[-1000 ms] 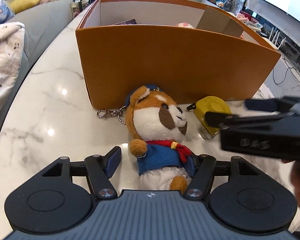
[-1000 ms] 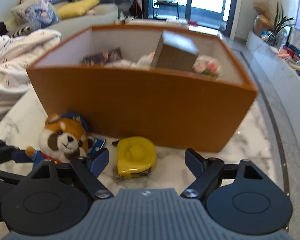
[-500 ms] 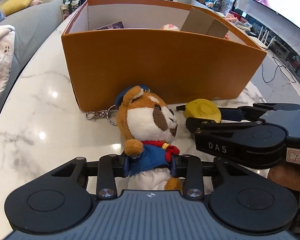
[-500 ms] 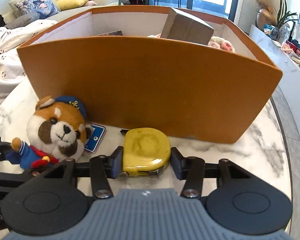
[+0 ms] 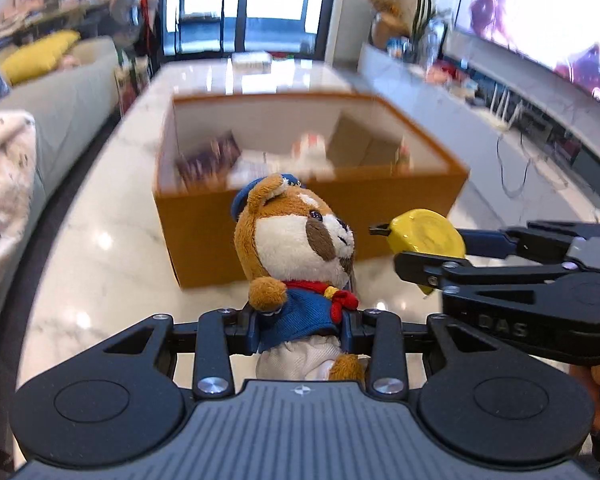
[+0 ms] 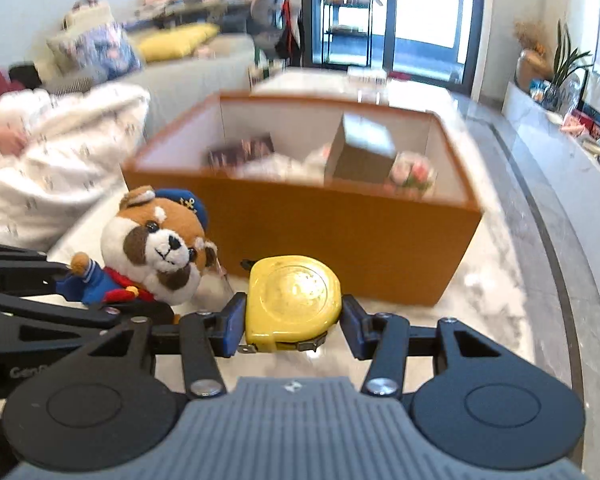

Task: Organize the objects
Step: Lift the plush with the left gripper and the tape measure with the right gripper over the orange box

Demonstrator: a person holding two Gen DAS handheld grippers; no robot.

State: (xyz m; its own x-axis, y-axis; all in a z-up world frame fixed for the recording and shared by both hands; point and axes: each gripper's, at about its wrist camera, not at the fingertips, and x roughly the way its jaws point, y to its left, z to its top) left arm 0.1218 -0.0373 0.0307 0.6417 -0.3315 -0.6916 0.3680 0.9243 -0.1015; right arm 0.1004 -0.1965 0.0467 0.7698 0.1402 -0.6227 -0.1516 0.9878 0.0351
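Left wrist view: your left tongs (image 5: 300, 330) are clamped on the blue-jacketed body of the brown-and-white plush dog (image 5: 296, 256), held above the marble surface (image 5: 100, 264) just short of the open orange cardboard box (image 5: 260, 236).

Right wrist view: your right tongs (image 6: 294, 326) grip the round yellow tape measure (image 6: 294, 300) beside the dog, likewise short of the box. You look mid-carry; next, judge clearance over the near wall, then release inside among the items there.

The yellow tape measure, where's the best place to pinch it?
Across its two flat edges, coming from behind with the round face up. The right gripper already holds the tape measure that way: one of the fingers presses each narrow side, where the case gives straight surfaces rather than its rounded front.
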